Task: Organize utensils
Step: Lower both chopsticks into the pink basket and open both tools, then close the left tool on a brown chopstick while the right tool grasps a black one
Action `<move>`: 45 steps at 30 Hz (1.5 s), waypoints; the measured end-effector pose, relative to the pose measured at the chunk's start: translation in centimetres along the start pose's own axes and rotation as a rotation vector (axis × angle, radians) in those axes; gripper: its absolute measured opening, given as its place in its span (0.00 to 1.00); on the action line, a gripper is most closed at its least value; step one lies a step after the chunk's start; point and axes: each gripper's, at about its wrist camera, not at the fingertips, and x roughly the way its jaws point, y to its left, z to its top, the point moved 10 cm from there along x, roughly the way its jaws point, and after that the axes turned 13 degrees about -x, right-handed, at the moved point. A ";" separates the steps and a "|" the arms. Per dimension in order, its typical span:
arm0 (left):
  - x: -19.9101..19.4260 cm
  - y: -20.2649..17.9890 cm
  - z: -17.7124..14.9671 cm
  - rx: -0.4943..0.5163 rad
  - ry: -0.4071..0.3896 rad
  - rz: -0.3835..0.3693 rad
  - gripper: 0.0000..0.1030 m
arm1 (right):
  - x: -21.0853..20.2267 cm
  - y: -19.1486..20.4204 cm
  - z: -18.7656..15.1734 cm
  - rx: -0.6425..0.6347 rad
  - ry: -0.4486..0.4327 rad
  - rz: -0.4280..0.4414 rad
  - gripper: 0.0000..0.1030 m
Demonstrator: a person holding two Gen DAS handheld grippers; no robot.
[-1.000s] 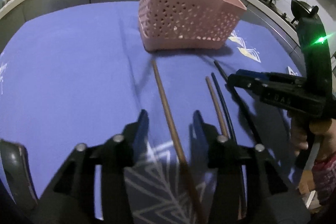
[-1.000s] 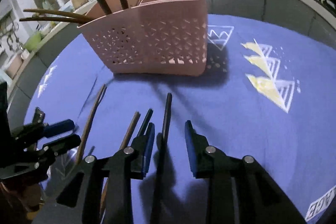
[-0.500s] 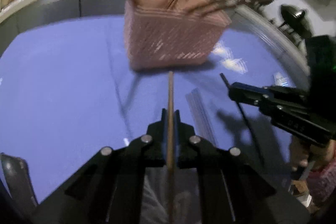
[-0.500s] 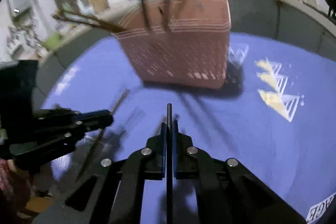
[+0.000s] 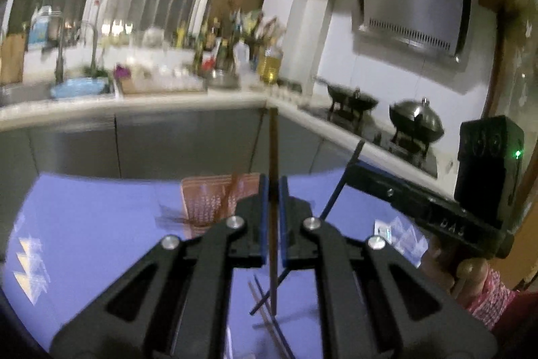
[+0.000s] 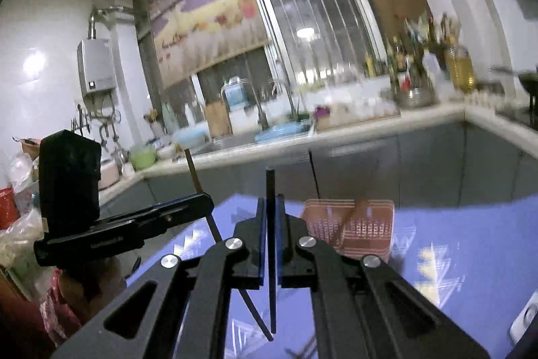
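My left gripper [image 5: 273,190] is shut on a brown chopstick [image 5: 273,150] and holds it upright, high above the purple cloth [image 5: 87,224]. My right gripper [image 6: 270,211] is shut on a dark chopstick [image 6: 270,187], also upright and raised. The pink perforated utensil basket [image 5: 208,201] stands on the cloth below and ahead, with several chopsticks in it; it also shows in the right wrist view [image 6: 356,227]. Each gripper sees the other: the right gripper [image 5: 349,167] with its dark chopstick, the left gripper [image 6: 205,201] with its brown one. Two chopsticks [image 5: 269,322] lie on the cloth below.
A kitchen counter [image 5: 134,103] with a sink, bottles and bowls runs behind the table. A stove with two woks [image 5: 413,120] is at the right. A white object [image 6: 524,322] lies at the cloth's right edge.
Both grippers closed on a chopstick each, lifted them off the cloth and tilted upward, so the views now look over the counter and the basket sits low.
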 end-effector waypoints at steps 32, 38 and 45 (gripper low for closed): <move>0.2 0.1 7.6 0.008 -0.232 0.079 0.12 | 3.9 0.1 5.2 -0.057 -0.058 -0.081 0.25; -4.8 -0.9 1.0 0.027 -0.194 0.022 0.12 | -3.4 3.0 -0.3 -0.044 -0.100 -0.063 0.24; 1.1 4.5 -18.4 -0.132 0.289 0.102 0.12 | 0.8 1.8 -24.5 0.283 0.486 -0.109 0.24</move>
